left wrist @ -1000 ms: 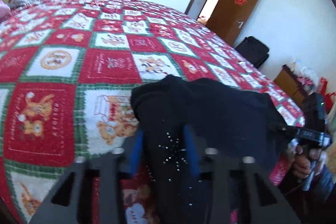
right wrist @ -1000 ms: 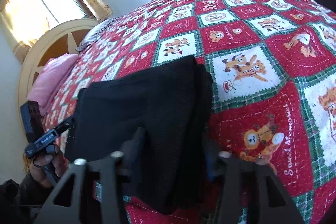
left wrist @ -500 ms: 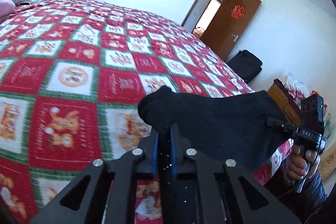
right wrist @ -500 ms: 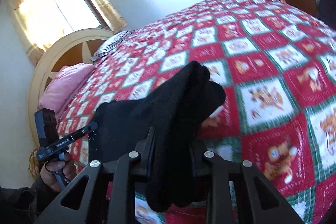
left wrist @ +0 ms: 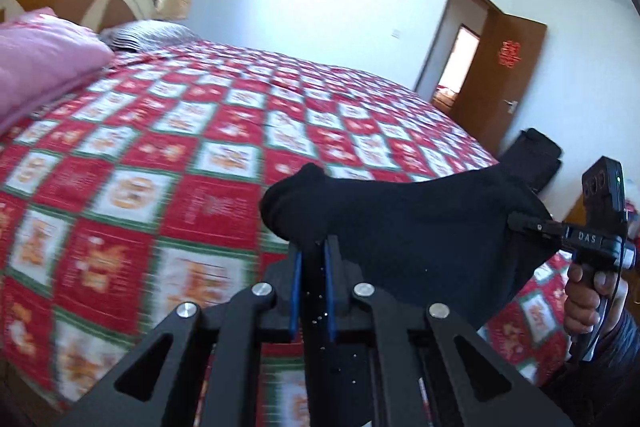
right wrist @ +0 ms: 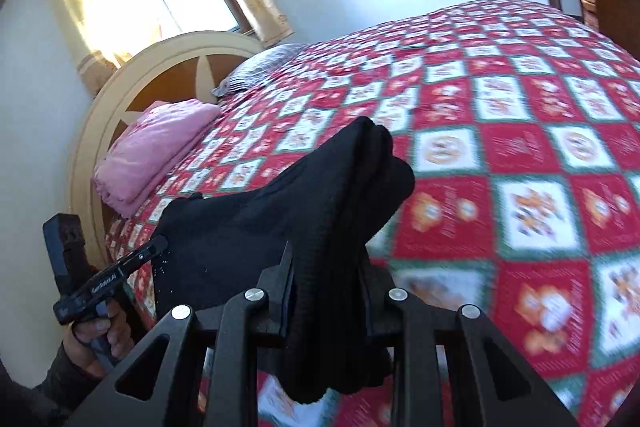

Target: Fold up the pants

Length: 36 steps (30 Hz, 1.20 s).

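The folded black pants (left wrist: 408, 227) hang in the air above the red patchwork bedspread (left wrist: 160, 163), held between both grippers. My left gripper (left wrist: 311, 255) is shut on one end of the pants, which bunches over its blue pads. My right gripper (right wrist: 326, 259) is shut on the other end, a thick bundle of black pants (right wrist: 320, 203) that droops below its fingers. Each gripper shows in the other's view: the right one (left wrist: 532, 225) at the far right, the left one (right wrist: 158, 247) at the lower left, both clamped on the fabric.
A folded pink blanket (right wrist: 148, 151) and a grey pillow (right wrist: 260, 65) lie at the curved headboard (right wrist: 120, 87). A brown open door (left wrist: 500, 67) and a black bag (left wrist: 536, 155) stand beyond the bed's far side. The bedspread (right wrist: 520, 131) stretches wide ahead.
Both grippers closed on the pants' ends, then lifted them off the bedspread. The pants now hang higher, and both views have tilted up toward the headboard and walls.
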### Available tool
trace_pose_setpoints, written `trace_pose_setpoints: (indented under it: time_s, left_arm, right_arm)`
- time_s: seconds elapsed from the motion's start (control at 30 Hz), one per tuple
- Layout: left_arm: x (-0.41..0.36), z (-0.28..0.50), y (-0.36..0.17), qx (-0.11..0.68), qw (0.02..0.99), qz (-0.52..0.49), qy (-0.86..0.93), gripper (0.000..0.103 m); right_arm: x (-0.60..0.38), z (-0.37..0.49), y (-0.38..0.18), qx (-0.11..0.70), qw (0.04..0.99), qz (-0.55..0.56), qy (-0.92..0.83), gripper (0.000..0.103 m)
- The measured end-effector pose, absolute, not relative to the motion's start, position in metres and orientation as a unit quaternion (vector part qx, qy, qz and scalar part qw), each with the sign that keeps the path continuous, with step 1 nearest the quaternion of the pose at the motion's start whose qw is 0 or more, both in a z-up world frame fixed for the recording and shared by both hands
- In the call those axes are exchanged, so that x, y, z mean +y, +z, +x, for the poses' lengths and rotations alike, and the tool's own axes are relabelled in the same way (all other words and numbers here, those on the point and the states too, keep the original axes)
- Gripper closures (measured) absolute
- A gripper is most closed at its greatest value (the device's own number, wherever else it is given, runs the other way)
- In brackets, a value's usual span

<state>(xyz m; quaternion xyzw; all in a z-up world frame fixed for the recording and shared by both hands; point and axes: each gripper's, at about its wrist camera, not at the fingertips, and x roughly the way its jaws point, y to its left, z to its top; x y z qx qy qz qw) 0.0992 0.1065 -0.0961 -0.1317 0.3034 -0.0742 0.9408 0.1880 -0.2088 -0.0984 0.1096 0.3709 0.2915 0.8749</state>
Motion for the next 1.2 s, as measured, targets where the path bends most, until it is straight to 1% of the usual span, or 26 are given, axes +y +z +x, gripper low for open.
trace_pose_setpoints:
  time_s: [0.23, 0.43, 0.73, 0.87, 0.93, 1.0, 1.03, 1.07, 1.1, 1.13, 1.17, 1.2]
  left_arm:
    - [0.151, 0.095, -0.104, 0.299, 0.944, -0.138, -0.019, 0.092]
    - [0.169, 0.096, -0.116, 0.302, 0.942, -0.144, 0.001, 0.092]
    - [0.176, 0.099, -0.131, 0.315, 0.939, -0.138, 0.009, 0.092]
    - [0.174, 0.102, -0.141, 0.325, 0.937, -0.130, 0.017, 0.088]
    - [0.175, 0.103, -0.147, 0.333, 0.934, -0.128, 0.024, 0.085]
    - [0.177, 0.105, -0.153, 0.340, 0.932, -0.125, 0.032, 0.079]
    - [0.178, 0.106, -0.157, 0.344, 0.930, -0.124, 0.036, 0.066]
    - [0.180, 0.105, -0.158, 0.345, 0.930, -0.121, 0.049, 0.050]
    - [0.182, 0.104, -0.158, 0.343, 0.930, -0.119, 0.059, 0.044]
    - [0.184, 0.102, -0.157, 0.341, 0.930, -0.116, 0.068, 0.039]
    - [0.185, 0.101, -0.156, 0.340, 0.930, -0.114, 0.075, 0.039]
    - [0.186, 0.099, -0.153, 0.339, 0.931, -0.108, 0.084, 0.039]
  right_arm:
    - [-0.145, 0.220, -0.112, 0.385, 0.863, 0.095, 0.313, 0.076]
    - [-0.112, 0.232, -0.125, 0.399, 0.859, 0.072, 0.313, 0.076]
    - [-0.110, 0.242, -0.143, 0.417, 0.854, 0.072, 0.301, 0.076]
    - [-0.111, 0.245, -0.148, 0.426, 0.850, 0.071, 0.301, 0.076]
    - [-0.113, 0.247, -0.153, 0.433, 0.847, 0.074, 0.298, 0.076]
    - [-0.114, 0.249, -0.157, 0.439, 0.847, 0.068, 0.292, 0.075]
    - [-0.114, 0.251, -0.161, 0.448, 0.844, 0.064, 0.288, 0.071]
    - [-0.115, 0.253, -0.165, 0.455, 0.842, 0.066, 0.281, 0.065]
    - [-0.119, 0.255, -0.167, 0.459, 0.843, 0.070, 0.273, 0.060]
    - [-0.122, 0.256, -0.168, 0.459, 0.843, 0.075, 0.269, 0.051]
    - [-0.127, 0.256, -0.168, 0.458, 0.844, 0.082, 0.267, 0.046]
    - [-0.131, 0.256, -0.168, 0.457, 0.845, 0.088, 0.263, 0.044]
